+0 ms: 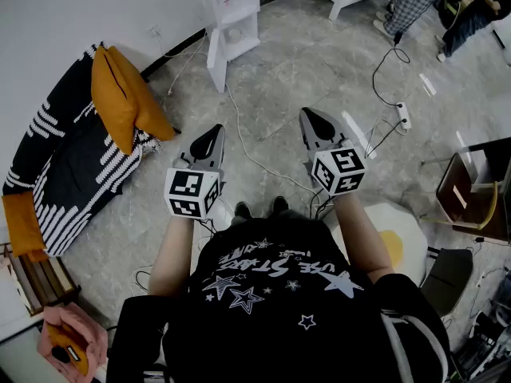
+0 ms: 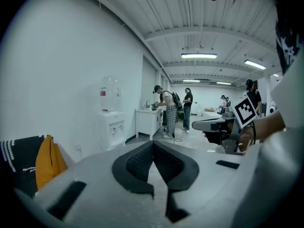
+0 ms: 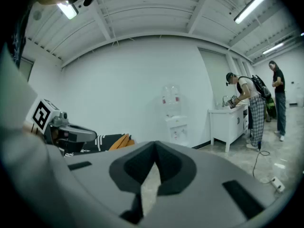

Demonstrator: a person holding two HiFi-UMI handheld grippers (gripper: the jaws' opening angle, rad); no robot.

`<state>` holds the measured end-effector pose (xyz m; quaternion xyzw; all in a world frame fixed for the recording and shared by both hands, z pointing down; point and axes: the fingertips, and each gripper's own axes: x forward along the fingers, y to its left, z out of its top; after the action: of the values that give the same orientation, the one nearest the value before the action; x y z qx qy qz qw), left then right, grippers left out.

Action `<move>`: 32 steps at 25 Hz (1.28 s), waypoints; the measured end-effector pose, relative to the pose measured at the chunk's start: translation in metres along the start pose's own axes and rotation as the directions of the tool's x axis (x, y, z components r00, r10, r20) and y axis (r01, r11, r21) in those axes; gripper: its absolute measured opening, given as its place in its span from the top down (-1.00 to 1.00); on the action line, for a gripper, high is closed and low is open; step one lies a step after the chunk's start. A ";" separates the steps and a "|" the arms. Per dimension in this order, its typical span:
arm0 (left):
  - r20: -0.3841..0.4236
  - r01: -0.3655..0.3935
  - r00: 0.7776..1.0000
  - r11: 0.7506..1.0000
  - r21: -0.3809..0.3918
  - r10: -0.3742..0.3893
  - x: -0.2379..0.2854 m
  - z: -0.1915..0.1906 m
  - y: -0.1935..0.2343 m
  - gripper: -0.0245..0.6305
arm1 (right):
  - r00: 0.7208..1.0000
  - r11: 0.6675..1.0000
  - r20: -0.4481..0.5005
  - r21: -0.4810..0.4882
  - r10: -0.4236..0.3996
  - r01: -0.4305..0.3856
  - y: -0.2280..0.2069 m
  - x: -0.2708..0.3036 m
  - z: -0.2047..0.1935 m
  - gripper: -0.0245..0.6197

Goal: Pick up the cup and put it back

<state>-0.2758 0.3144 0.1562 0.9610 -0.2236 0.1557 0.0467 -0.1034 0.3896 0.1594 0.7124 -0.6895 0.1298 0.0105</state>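
Jaws of left hand-held gripper (image 1: 216,131) together, gripping nothing; right hand-held gripper (image 1: 309,116) likewise.

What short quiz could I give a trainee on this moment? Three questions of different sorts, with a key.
1. True or false: the left claw is gripping something.
2. Which colour is the cushion leaning on the sofa? A blue, B orange, C green.
3. Fill in the blank: the right claw is ____ (open or shut).

Key: 1 false, it is shut with nothing in it; 2 B; 3 shut.
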 end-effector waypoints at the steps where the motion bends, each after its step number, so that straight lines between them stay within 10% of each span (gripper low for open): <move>1: 0.001 -0.007 1.000 1.000 -0.006 0.007 0.003 0.001 -0.001 0.90 | 1.000 1.000 0.006 0.018 0.001 -0.001 -0.003 0.000 0.001 0.90; 18: -0.069 -0.155 0.986 0.985 -0.073 0.150 0.013 -0.026 -0.015 0.90 | 0.997 0.996 0.019 0.060 0.072 -0.073 -0.049 0.006 -0.021 0.90; 32: -0.063 -0.179 0.983 0.964 -0.198 0.170 0.141 -0.038 0.125 0.90 | 0.992 0.996 -0.109 -0.047 0.064 -0.069 -0.099 0.190 -0.023 0.79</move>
<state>-0.2221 0.1498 0.2395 0.9240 -0.3210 0.1576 0.1354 -0.0066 0.2132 0.2360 0.6806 -0.7144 0.1506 0.0613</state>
